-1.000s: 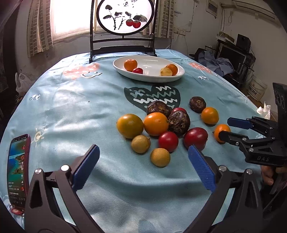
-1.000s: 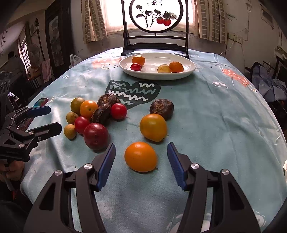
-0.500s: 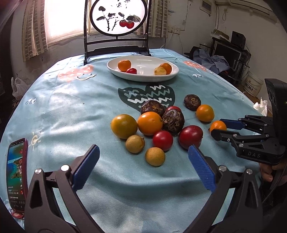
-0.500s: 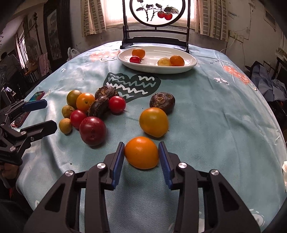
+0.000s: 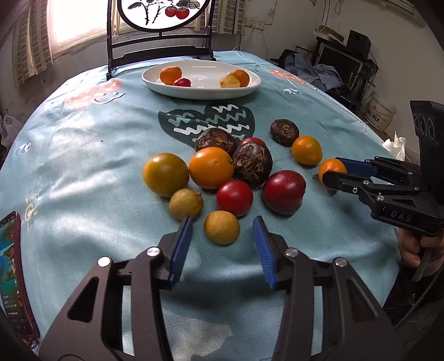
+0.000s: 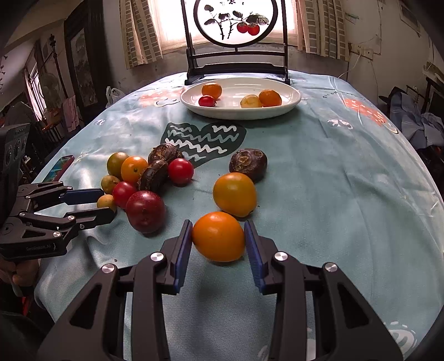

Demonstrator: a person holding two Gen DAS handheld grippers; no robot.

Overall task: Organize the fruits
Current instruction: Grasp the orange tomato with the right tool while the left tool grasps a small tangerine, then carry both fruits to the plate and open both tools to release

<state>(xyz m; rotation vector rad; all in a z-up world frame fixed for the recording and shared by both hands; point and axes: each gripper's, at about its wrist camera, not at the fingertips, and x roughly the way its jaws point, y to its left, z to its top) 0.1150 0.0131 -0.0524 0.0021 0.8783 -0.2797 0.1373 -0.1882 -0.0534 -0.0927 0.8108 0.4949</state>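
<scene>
A small yellow fruit lies nearest me in the cluster on the blue tablecloth. My left gripper straddles it, jaws closing, with a gap still showing on each side. From the right wrist view the same gripper sits at the cluster's left edge. My right gripper is shut on an orange resting on the cloth, both pads pressing its sides. Across the table that gripper shows at the right. The white plate at the far side holds two oranges, a cherry tomato and a yellow fruit.
The cluster has oranges, red tomatoes, a dark red plum and wrinkled brown fruits packed close. Another orange and brown fruit lie just beyond the held one. A phone lies at the left table edge. A framed round screen stands behind the plate.
The left gripper's jaws swung in from wide open around the small yellow fruit as it came nearer. The right gripper's jaws closed onto the orange.
</scene>
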